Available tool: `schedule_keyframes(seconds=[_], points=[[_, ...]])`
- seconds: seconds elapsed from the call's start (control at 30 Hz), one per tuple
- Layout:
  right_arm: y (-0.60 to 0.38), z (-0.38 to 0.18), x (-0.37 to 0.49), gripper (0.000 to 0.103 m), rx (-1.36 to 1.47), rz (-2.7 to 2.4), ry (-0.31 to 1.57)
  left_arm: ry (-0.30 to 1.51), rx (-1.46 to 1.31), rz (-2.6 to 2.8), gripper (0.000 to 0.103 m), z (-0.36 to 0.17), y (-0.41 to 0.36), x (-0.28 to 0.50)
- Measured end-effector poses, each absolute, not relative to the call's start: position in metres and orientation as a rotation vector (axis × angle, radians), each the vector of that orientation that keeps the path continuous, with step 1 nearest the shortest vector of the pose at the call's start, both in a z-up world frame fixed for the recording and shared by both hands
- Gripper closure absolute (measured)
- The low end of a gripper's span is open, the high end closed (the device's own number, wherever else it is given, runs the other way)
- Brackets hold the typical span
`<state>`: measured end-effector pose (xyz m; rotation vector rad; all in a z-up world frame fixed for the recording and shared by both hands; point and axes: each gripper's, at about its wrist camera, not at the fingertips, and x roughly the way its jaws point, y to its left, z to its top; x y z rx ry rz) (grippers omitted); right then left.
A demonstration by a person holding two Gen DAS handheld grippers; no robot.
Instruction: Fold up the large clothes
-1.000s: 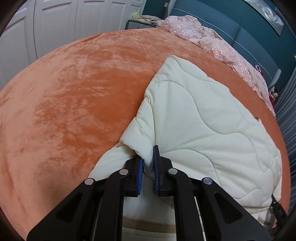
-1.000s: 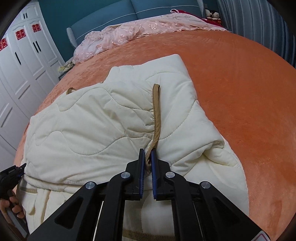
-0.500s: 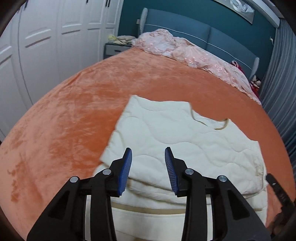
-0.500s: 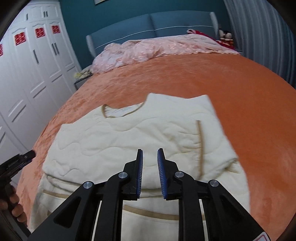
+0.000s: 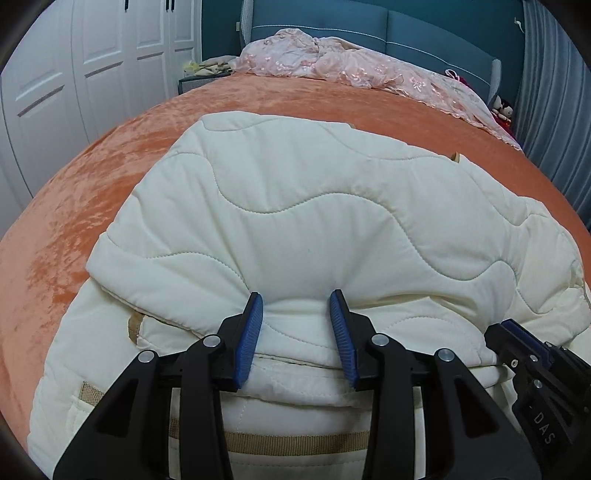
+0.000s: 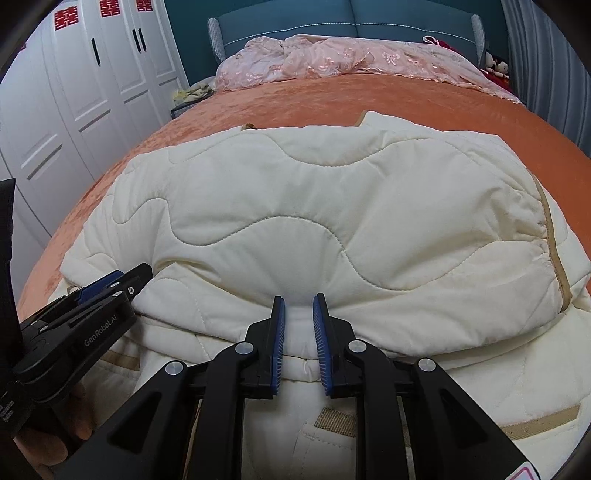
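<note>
Cream quilted jacket: folded on the orange velvet bedspread, near edge doubled over, tan trim showing.
Left gripper: black with blue pads, jaws spread, a bulge of the fold between them; pads touch its sides without pinching.
Right gripper: jaws narrowly parted around the fold's edge, no clamp.
Pink lace coverlet: heaped by the teal headboard.
White wardrobe doors: left.
</note>
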<state>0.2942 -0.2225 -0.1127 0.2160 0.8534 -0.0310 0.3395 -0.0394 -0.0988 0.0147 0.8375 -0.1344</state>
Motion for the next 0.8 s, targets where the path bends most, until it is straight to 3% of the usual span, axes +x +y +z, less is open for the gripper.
schedule_keyframes(seconds=[0.8], points=[[-0.209, -0.118, 0.296, 0.085, 0.163, -0.067, 0.824, 0.787, 0.133, -0.060, 0.066, -0.108, -0.056, 0.336]])
